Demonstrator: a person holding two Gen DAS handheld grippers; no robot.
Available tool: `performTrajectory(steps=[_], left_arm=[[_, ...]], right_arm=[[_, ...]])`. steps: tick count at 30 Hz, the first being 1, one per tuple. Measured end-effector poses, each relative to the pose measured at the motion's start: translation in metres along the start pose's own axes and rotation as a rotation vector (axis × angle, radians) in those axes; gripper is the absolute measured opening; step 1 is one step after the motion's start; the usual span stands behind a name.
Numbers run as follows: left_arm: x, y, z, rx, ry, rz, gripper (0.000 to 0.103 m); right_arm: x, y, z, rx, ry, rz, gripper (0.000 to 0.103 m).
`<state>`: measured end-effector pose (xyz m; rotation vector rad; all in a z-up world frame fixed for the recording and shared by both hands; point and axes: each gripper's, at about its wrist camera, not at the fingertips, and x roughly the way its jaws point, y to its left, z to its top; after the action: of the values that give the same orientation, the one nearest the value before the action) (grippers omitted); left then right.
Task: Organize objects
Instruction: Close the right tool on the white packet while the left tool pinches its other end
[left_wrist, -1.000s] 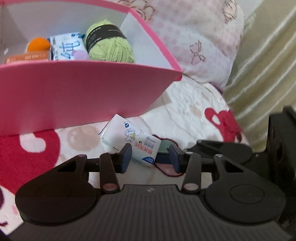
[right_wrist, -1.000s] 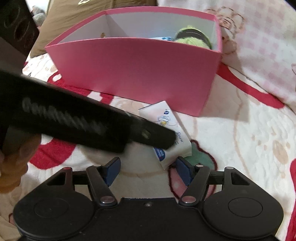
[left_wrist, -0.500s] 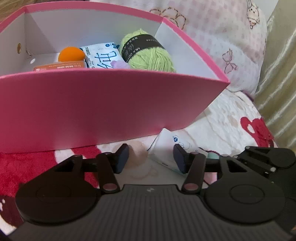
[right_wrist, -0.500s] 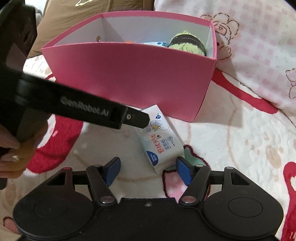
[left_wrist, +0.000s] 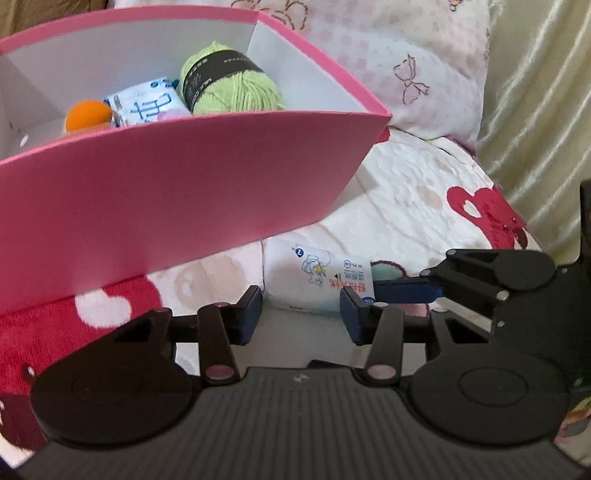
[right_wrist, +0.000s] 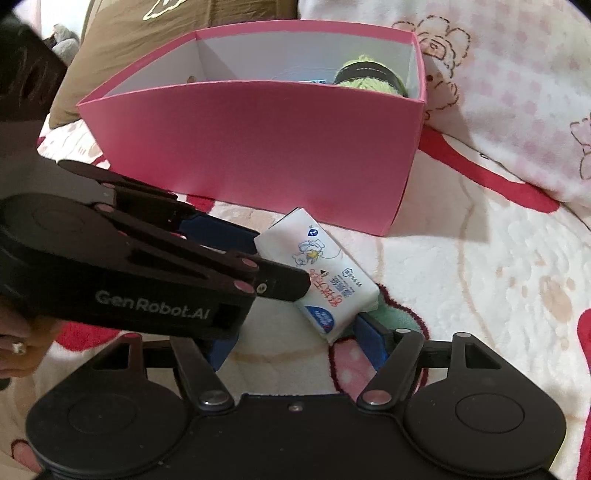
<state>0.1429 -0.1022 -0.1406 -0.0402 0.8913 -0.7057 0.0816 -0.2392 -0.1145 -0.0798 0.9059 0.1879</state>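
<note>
A white tissue pack with blue and red print lies on the bedspread in front of the pink box; it also shows in the right wrist view. My left gripper is open, its fingers on either side of the pack's near end. My right gripper is open, just short of the pack's other end. The pink box holds a green yarn ball, a second tissue pack and an orange ball.
The bedspread is white with red hearts. A pink checked pillow lies behind the box, a curtain at far right. A brown cushion sits behind the box's left side.
My left gripper has swung right and come around the tissue pack's near end. My right gripper has edged closer to the pack.
</note>
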Motion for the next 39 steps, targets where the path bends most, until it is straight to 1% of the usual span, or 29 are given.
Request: performTrajectory(steps=[3, 6, 9, 11, 12, 15, 19, 20, 21, 23, 26, 29, 30, 32, 34, 35, 36, 37, 39], left_arm=[[-0.003, 0.007, 0.003, -0.072, 0.009, -0.022, 0.045], [-0.010, 0.006, 0.002, -0.083, 0.008, -0.033, 0.045], [-0.018, 0.007, 0.001, -0.123, 0.036, -0.028, 0.045], [-0.022, 0.009, -0.002, -0.160, 0.077, -0.021, 0.045], [-0.024, 0.012, -0.005, -0.188, 0.094, -0.023, 0.045], [-0.029, 0.030, -0.013, -0.321, 0.147, -0.042, 0.045], [-0.037, 0.044, -0.016, -0.386, 0.152, -0.031, 0.044], [-0.038, 0.046, -0.017, -0.393, 0.155, -0.025, 0.044], [-0.039, 0.048, -0.016, -0.396, 0.156, -0.022, 0.044], [-0.042, 0.050, -0.016, -0.396, 0.147, -0.002, 0.044], [-0.045, 0.052, -0.016, -0.385, 0.135, 0.052, 0.044], [-0.042, 0.055, -0.016, -0.369, 0.098, 0.097, 0.044], [-0.039, 0.056, -0.016, -0.377, 0.082, 0.098, 0.044], [-0.033, 0.059, -0.014, -0.382, 0.083, 0.091, 0.044], [-0.031, 0.058, -0.012, -0.372, 0.080, 0.091, 0.043], [-0.031, 0.056, -0.012, -0.363, 0.083, 0.088, 0.037], [-0.031, 0.053, -0.012, -0.355, 0.089, 0.077, 0.033], [-0.030, 0.052, -0.012, -0.367, 0.099, 0.058, 0.027], [-0.030, 0.050, -0.014, -0.411, 0.116, 0.038, 0.027]], right_arm=[[0.000, -0.001, -0.002, -0.011, -0.008, -0.001, 0.075], [-0.002, -0.002, -0.003, 0.010, -0.024, 0.002, 0.075], [-0.004, 0.001, -0.002, 0.011, -0.029, 0.008, 0.075], [-0.006, 0.004, -0.002, 0.009, -0.028, 0.017, 0.076], [-0.007, 0.005, -0.001, 0.009, -0.030, 0.026, 0.076], [-0.014, 0.016, -0.001, 0.000, -0.044, 0.059, 0.080], [-0.012, 0.025, 0.005, -0.031, -0.054, 0.109, 0.086], [-0.012, 0.027, 0.006, -0.031, -0.054, 0.115, 0.086], [-0.004, 0.016, 0.006, -0.024, -0.052, 0.121, 0.087], [0.001, 0.018, 0.004, -0.004, -0.036, 0.135, 0.087], [0.003, 0.016, 0.002, 0.002, -0.024, 0.129, 0.087], [0.000, 0.012, 0.000, 0.028, -0.012, 0.123, 0.087], [0.008, 0.022, 0.004, 0.044, -0.007, 0.122, 0.087], [0.001, 0.017, 0.000, 0.080, -0.007, 0.131, 0.087], [-0.001, 0.018, -0.002, 0.087, -0.012, 0.133, 0.087], [0.000, 0.020, -0.001, 0.081, -0.015, 0.130, 0.087], [0.001, 0.022, 0.000, 0.075, -0.018, 0.126, 0.087], [0.002, 0.024, 0.001, 0.072, -0.020, 0.125, 0.087], [0.004, 0.026, 0.002, 0.081, -0.016, 0.124, 0.087]])
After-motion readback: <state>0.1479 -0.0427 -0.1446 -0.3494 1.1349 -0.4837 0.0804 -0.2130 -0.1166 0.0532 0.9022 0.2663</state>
